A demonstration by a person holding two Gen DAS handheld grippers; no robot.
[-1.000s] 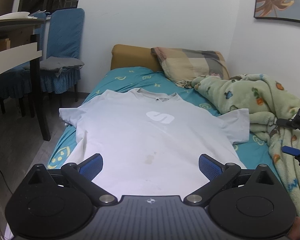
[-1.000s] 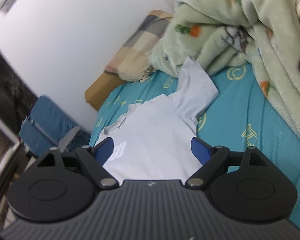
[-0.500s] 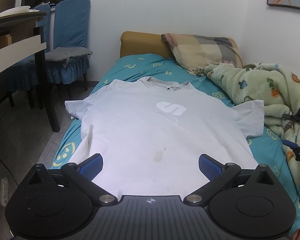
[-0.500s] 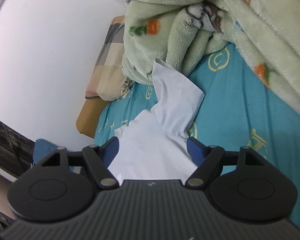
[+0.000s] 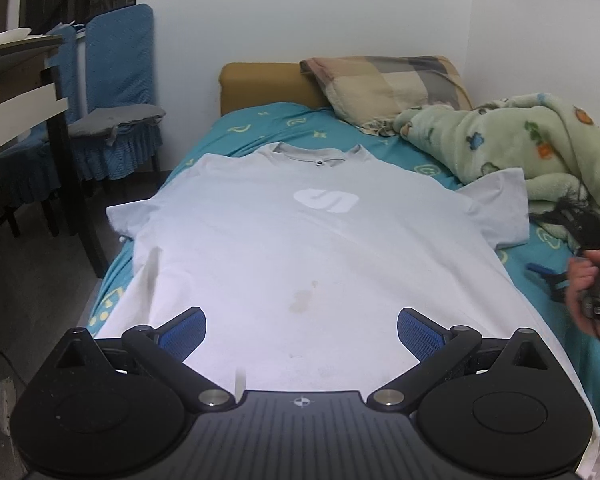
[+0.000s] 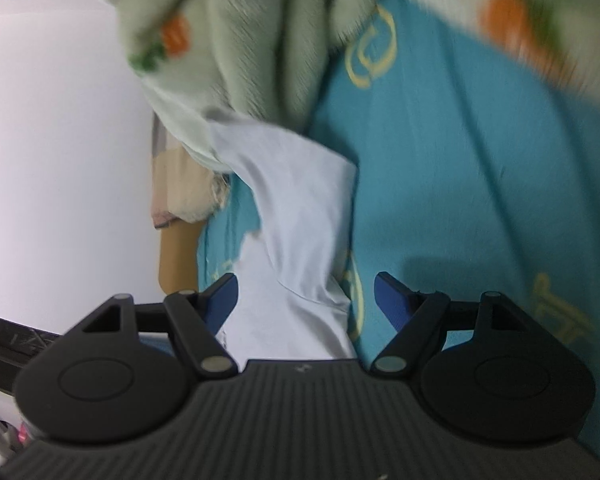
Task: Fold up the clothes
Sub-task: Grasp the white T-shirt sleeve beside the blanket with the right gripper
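Bedroom, shirt flat on the bed, both grippers wide and empty

Teal sheet [image 5: 284, 120] covers the bed, and the shirt [image 5: 308, 248] lies face up along it, collar far from me by the pillow [image 5: 392, 88], hem nearest. Its long axis runs straight away from my left gripper [image 5: 302, 330], which hangs over the hem with fingers spread wide, gripping nothing. My right gripper [image 6: 304, 294] is off at the shirt's right edge, jaws also fully apart and empty, pointing up along the sleeve [image 6: 300, 192] toward the green blanket [image 6: 236, 40]; this view is blurred, so I can't tell whether a finger brushes cloth. I judge the right one nearer to that sleeve, so it should pinch there first
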